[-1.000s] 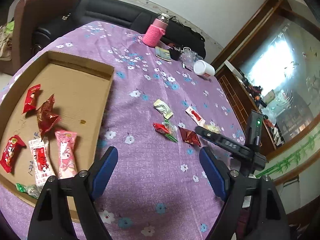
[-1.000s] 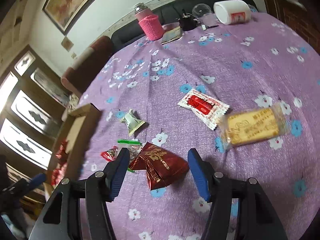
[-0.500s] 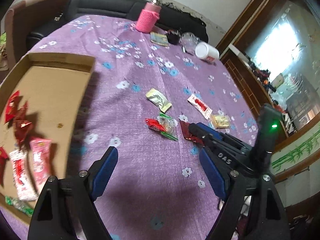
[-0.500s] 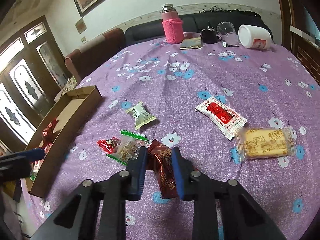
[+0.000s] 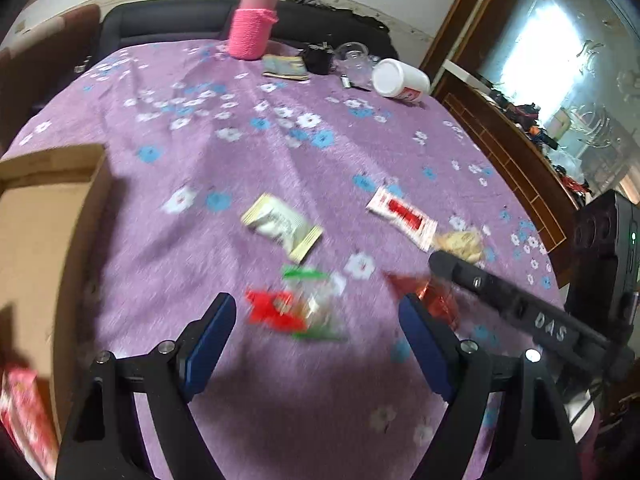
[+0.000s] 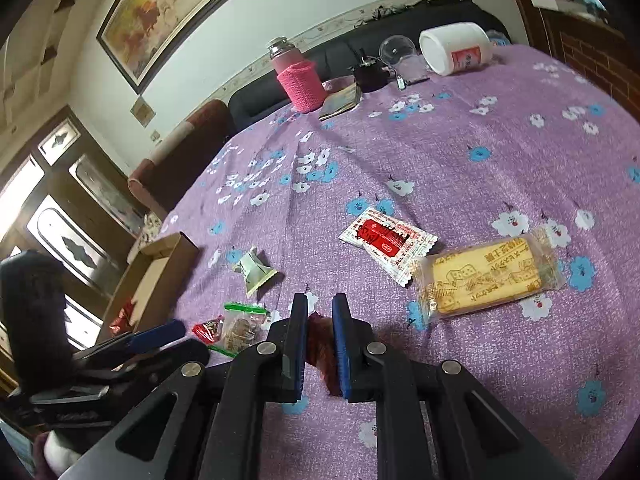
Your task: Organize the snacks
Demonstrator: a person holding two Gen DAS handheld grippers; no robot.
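Grip: right gripper [image 6: 320, 320], just closing, clamps dark-red foil snack packet [image 6: 320, 344] | left gripper [image 5: 316, 320] gapes above red candy wrapper [image 5: 272, 308] | advice: lift straight, then carry left to brown cardboard tray [image 6: 160, 276].

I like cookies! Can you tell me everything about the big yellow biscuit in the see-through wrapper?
The pale yellow rectangular biscuit in its clear plastic wrapper lies flat on the purple flowered tablecloth. Dark line drawings and writing are printed across it, and the wrapper's crimped ends stick out. Its left corner looks to overlap the white-and-red sachet. No tongs touch it.

Right gripper [image 6: 320, 312] just closing on something; left gripper [image 5: 316, 316] spread wide.
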